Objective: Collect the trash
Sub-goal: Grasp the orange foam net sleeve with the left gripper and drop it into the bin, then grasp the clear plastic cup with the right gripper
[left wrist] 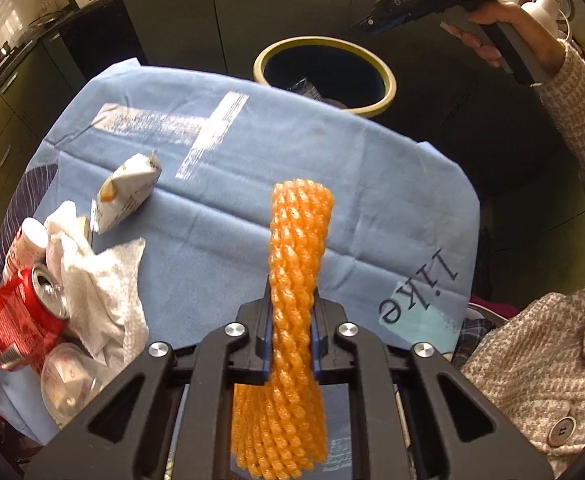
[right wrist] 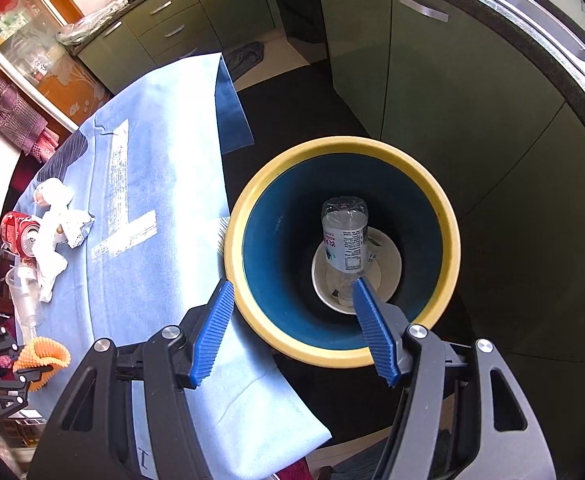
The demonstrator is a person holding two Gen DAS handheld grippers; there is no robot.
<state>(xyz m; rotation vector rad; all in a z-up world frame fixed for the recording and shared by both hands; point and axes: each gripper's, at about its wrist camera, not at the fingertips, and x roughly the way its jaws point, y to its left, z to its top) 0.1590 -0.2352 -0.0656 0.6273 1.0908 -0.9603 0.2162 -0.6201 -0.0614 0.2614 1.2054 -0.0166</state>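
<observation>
An orange foam net sleeve (left wrist: 298, 264), ridged and tube-shaped, is pinched at its middle by the left tongs (left wrist: 292, 336) above the table (left wrist: 332, 184), which is draped in a pale blue cloth (left wrist: 220, 216). A crushed red can (left wrist: 20, 320), white tissue (left wrist: 92, 280) and a crumpled carton (left wrist: 128, 192) are gathered at the cloth's edge. Green cabinets (right wrist: 432, 92) are seen around. Only the right wrist view shows the bin's (right wrist: 252, 216) inside: a clear bottle (right wrist: 344, 236) in a paper cup (right wrist: 388, 276), below the empty, parted right tongs (right wrist: 292, 332).
</observation>
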